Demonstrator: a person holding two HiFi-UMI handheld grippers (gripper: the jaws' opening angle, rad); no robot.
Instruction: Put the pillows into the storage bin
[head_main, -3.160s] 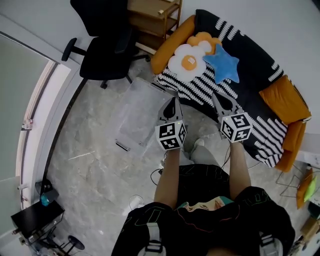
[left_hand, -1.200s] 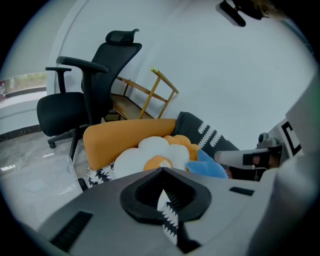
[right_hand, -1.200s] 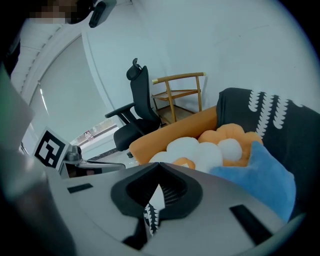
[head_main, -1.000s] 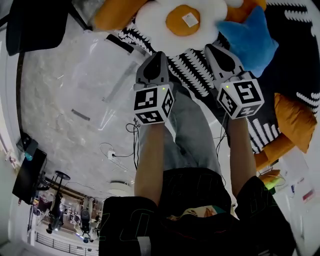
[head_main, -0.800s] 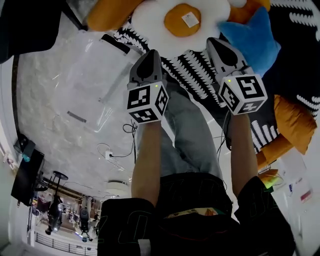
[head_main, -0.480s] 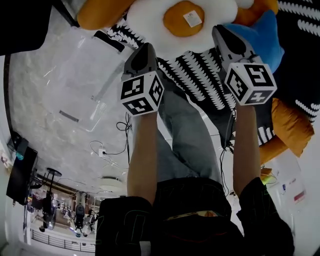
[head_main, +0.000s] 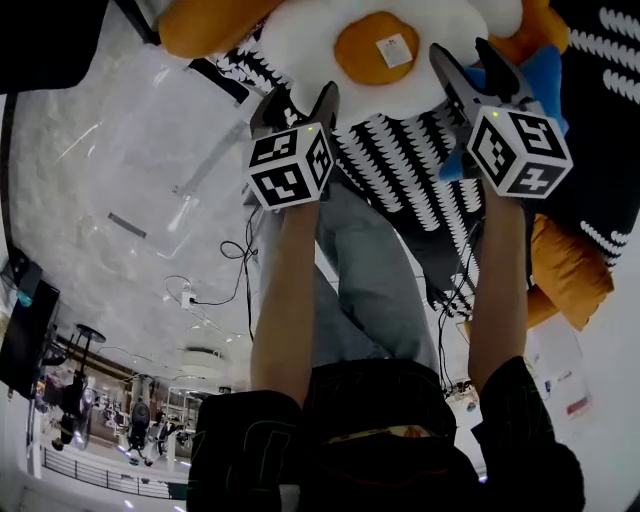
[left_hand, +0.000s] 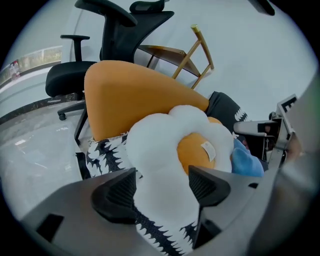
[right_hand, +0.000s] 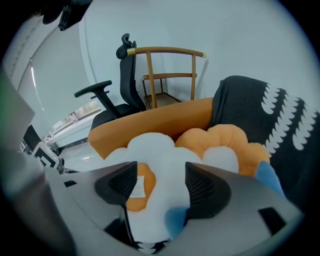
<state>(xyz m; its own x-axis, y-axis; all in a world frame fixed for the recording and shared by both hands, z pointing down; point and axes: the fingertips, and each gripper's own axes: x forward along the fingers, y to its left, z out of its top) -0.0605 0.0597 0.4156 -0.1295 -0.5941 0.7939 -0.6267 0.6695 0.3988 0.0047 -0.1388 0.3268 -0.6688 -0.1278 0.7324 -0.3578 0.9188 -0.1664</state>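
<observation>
White flower-shaped plush pillow lies ungripped between jaws just opened on left tool and right tool; shallow bites could slip.

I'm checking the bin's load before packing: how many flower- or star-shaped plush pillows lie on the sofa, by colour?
White flower pillow: 1
Orange flower pillow: 1
Blue star pillow: 1
Total: 3
</observation>
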